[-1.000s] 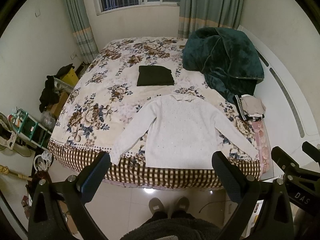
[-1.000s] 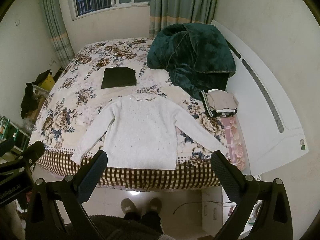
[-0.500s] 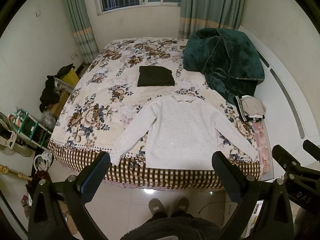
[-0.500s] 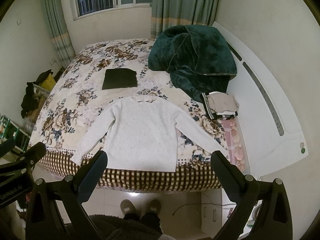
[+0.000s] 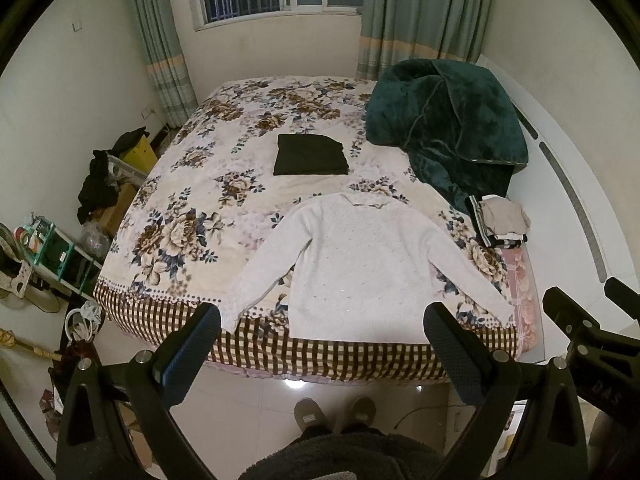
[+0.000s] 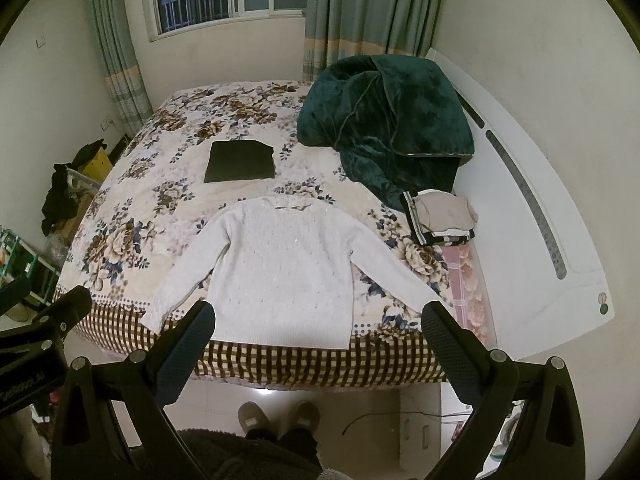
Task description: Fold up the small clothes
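Item: white sweater [image 5: 368, 264], knitted, long-sleeved. Laid flat on the bed [image 5: 192, 216] at the near edge, collar away from the person, hem along the checked border, both sleeves spread down and outward. No fold is made yet.

Near it: a dark folded garment [image 5: 310, 155] further up the bed, well apart; a small stack of folded clothes [image 5: 500, 222] beside the right sleeve; a green blanket [image 5: 448, 128] heaped behind the stack.

Left tongs [image 5: 320, 332]: held above the floor before the bed, fingers wide apart, nothing between them. Right tongs [image 6: 318, 330]: likewise wide apart and empty, level with the hem.

Step in hand, as judged: the approach for a first fold. It is best begun at the sleeves. Each cuff should be pinched through the knit only, the bedcover left out of the bite, then carried across the chest and laid flat. The right cuff lies close to the bed's edge and could slide off if dragged. The sides may then be turned in, and the hem brought up to the collar. The knit is likely soft and stretchy, so lifting should be low and slow.
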Demonstrator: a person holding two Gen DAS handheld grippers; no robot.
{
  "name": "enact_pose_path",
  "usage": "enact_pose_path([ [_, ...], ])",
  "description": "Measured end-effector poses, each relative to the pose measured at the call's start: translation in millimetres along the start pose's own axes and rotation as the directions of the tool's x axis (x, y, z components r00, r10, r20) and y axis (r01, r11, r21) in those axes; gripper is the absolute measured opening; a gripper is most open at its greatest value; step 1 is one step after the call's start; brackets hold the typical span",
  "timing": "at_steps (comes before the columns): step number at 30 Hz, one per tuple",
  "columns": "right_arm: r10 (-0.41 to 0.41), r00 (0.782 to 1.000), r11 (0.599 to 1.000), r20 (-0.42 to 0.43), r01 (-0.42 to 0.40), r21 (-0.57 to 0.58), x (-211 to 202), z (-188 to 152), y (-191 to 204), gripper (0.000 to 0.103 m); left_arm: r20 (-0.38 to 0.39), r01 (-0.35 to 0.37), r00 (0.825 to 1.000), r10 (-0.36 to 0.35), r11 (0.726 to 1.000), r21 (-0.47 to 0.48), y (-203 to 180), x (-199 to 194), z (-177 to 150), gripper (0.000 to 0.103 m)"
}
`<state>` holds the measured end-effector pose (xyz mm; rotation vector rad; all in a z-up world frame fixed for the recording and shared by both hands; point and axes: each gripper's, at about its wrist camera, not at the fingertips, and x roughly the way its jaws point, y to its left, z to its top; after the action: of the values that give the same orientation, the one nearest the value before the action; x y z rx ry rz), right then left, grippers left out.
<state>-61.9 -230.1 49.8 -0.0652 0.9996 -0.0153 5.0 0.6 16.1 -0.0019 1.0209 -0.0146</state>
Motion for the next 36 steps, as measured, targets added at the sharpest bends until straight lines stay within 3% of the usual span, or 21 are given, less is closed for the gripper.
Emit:
enact_pose_path([
  [27, 0.007, 1.000, 1.000, 0.001, -0.007, -0.003, -2.1, 18.4, 2.5, 0.103, 0.016, 0.025, 1.000, -0.025, 1.000, -0.004, 4.7, 1.7, 7.9, 0.103],
  [32, 0.016, 0.999, 0.998, -0.037, -0.014, 0.066, 22.6, 26.9, -6.9, 0.103, 0.045, 0.020, 0.999, -0.022, 0.999, 0.040, 2.8, 37.2, 11.8, 0.103],
  [36, -0.010, 0.996, 0.978, -0.088, 0.029, 0.208, 73.3, 16.6, -47.4, 0.103, -0.001, 0.013, 1.000, -0.013, 0.998, 0.057, -3.0, 102.7, 14.2, 0.103],
])
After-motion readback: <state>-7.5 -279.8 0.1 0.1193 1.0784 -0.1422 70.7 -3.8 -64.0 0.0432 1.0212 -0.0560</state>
